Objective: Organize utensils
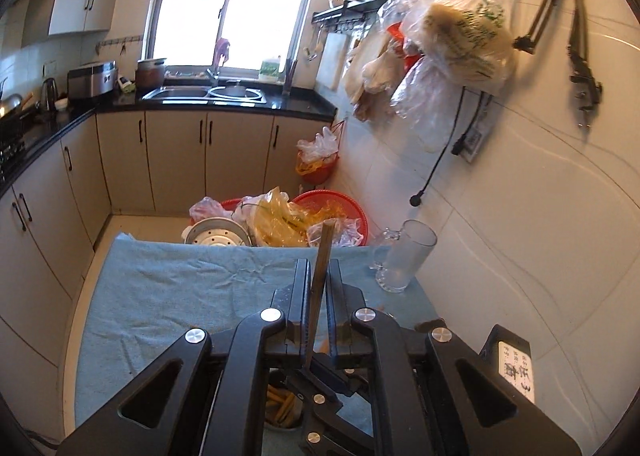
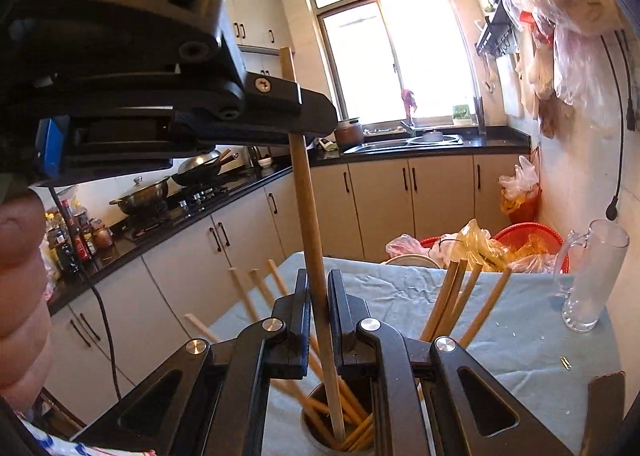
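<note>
One wooden chopstick (image 2: 308, 196) stands nearly upright, and both grippers are shut on it. My right gripper (image 2: 319, 280) clamps its lower part; its bottom end hangs in the mouth of the round holder (image 2: 310, 430). My left gripper (image 2: 316, 116) comes in from the upper left and clamps it near the top. In the left wrist view that chopstick (image 1: 322, 256) rises between the fingers of my left gripper (image 1: 319, 268). Several more chopsticks (image 2: 452, 296) lean out of the holder (image 1: 280, 412). A hand (image 2: 20, 296) shows at the left edge.
A table under a blue cloth (image 1: 180, 296) carries an empty glass pitcher (image 1: 404, 260) at its far right, by the tiled wall. Red baskets with plastic bags (image 1: 340, 208) and a metal steamer plate (image 1: 218, 234) sit beyond the far edge. Cabinets and a black counter (image 2: 200, 208) run along the left.
</note>
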`<action>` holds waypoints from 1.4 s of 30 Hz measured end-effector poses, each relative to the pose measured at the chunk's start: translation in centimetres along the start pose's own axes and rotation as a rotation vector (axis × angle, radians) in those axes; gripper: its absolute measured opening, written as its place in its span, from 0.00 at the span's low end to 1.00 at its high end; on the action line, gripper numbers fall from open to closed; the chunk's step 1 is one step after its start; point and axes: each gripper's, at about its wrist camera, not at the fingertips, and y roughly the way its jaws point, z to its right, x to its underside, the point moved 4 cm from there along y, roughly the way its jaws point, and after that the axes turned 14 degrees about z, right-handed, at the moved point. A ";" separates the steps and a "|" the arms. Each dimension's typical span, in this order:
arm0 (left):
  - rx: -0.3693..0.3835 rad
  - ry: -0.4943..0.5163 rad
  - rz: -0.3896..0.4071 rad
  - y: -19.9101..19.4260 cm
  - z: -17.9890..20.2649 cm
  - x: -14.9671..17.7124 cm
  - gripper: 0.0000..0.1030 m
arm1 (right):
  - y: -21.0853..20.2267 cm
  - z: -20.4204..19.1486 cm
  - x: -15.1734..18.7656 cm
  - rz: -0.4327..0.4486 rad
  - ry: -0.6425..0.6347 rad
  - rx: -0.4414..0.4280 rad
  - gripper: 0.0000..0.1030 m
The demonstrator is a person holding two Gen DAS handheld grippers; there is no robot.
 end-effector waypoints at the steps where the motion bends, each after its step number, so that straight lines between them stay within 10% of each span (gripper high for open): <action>1: -0.008 -0.005 -0.006 0.5 -0.3 0.2 0.06 | 0.5 0.2 0.2 -0.004 0.004 0.000 0.08; 25: -0.111 -0.085 0.059 -2.9 -3.7 0.1 0.32 | -1.0 0.2 0.8 -0.015 -0.016 0.063 0.27; 42: -0.276 0.015 0.124 -14.3 -4.4 9.6 0.82 | -12.7 -2.1 6.2 -0.053 0.023 0.172 0.56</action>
